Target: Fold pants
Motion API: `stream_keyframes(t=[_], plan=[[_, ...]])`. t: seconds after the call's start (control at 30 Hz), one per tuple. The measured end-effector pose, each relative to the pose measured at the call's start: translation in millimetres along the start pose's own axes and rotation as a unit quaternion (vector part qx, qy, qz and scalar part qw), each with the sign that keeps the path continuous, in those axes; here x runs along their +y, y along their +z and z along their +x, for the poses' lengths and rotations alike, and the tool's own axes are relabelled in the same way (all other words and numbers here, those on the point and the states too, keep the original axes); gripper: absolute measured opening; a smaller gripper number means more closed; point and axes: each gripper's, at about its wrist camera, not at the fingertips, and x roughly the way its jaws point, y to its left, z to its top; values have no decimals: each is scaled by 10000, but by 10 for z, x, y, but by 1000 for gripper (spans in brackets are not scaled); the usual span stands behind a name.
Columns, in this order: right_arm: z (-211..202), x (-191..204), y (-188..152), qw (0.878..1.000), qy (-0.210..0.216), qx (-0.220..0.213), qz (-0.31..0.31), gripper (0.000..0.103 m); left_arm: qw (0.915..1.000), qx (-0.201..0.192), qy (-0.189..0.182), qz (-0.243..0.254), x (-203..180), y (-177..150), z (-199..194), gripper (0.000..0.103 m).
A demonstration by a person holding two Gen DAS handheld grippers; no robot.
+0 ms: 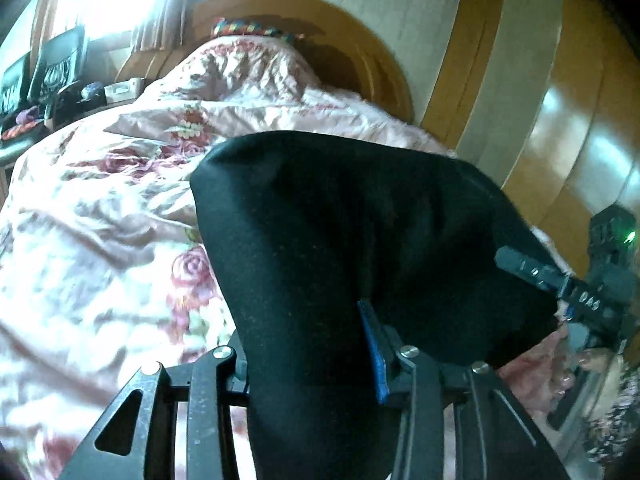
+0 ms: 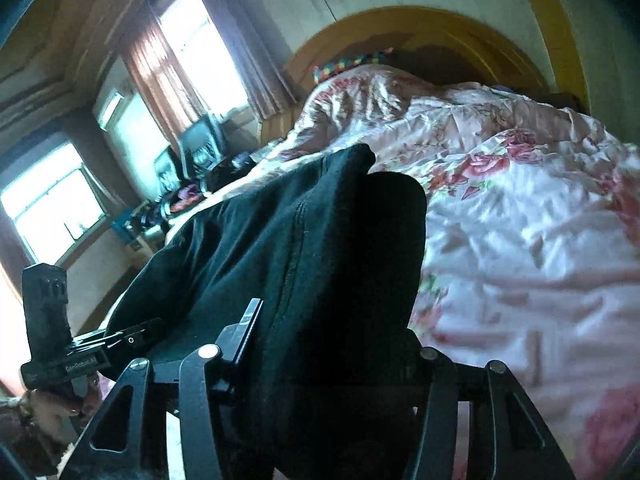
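Left wrist view first: the bed (image 1: 80,208), under a crumpled pink floral quilt, fills most of the scene, with its curved wooden headboard (image 1: 360,40) at the far end and a striped, many-coloured pillow edge (image 1: 248,32) showing just above the quilt there. The black pants (image 1: 352,220) hang as a doubled bulge over the quilt toward the bed's right-hand edge, lifted off the cover at the near end and held taut between the two tools.

The left gripper (image 1: 316,364) has its jaws closed down onto a thick fold of the cloth, which runs between the fingers and on out of the bottom of the picture. The right gripper (image 2: 332,356) is likewise clamped on a gathered edge of the pants (image 2: 280,240), a seam running up the cloth just above the grip. Each tool shows in the other's camera: the right one (image 1: 592,300) at the right edge of the left view, the left one (image 2: 64,340) at the lower left of the right view.

Judging by this, the step in hand is carrying a held edge over to make a fold. To do it well, both grips should travel together at one height, keeping the cloth stretched so it lands flat, and lay it on an even part of the quilt before either one lets go; the quilt's wrinkles could pull the fold askew.

Writing: the left tool's body in the right wrist view carries small white lettering (image 2: 80,366) that seems to read "GenRobot.AI". Raised marks on the other tool are too blurred to read.
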Motion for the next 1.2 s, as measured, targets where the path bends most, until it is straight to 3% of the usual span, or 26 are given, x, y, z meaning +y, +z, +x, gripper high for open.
stream_keyframes(t=[0.1, 0.13, 0.17, 0.2, 0.23, 0.27, 0.33, 0.43, 0.57, 0.63, 0.67, 0.73, 0.9, 1.0, 1.13, 1.2], plan=[[393, -189, -21, 9979, -459, 440, 135, 60, 9988, 400, 274, -4, 58, -8, 419, 52], [535, -263, -75, 9951, -672, 706, 177, 68, 9976, 598, 301, -169, 120, -55, 556, 58], [628, -330, -151, 9921, -835, 902, 257, 74, 9972, 533, 215, -477, 213, -149, 594, 63], [659, -406, -228, 9909, -886, 938, 395, 85, 9966, 393, 205, -698, 274, -219, 581, 75], [615, -499, -306, 9920, -731, 808, 642, 90, 9956, 261, 234, -870, 321, -310, 550, 84], [576, -546, -340, 9923, -618, 750, 770, 90, 9946, 138, 244, -995, 360, -412, 511, 86], [475, -590, -392, 9923, -526, 678, 898, 91, 9929, -12, 119, -1181, 407, -585, 398, 86], [182, -493, -430, 9918, -815, 429, 889, 92, 9899, -63, 185, -1408, 414, -755, 172, 86], [-310, -200, -579, 9914, -1172, 2, 583, 93, 9868, -172, 569, -1505, 317, -1067, -195, 85], [-550, 29, -718, 9884, -1465, -232, 332, 103, 9848, -196, 891, -1476, 224, -1211, -348, 85], [-625, 104, -775, 9873, -1547, -289, 234, 103, 9829, -197, 1124, -1448, 158, -1292, -423, 85], [-747, 323, -940, 9854, -1676, -298, -23, 103, 9796, -173, 1371, -1456, 71, -1378, -527, 85], [-858, 683, -1319, 9801, -1921, -119, -483, 103, 9792, 14, 1484, -1384, -96, -1463, -693, 85], [-929, 713, -1406, 9744, -2187, -7, -529, 103, 9767, -260, 1703, -1280, -163, -1533, -875, 84], [-1130, 672, -1469, 9751, -2196, -130, -263, 103, 9764, -581, 1655, -1262, -249, -1577, -1026, 85], [-1190, 679, -1478, 9754, -2181, -184, -264, 103, 9740, -706, 1798, -1180, -324, -1587, -1061, 85]])
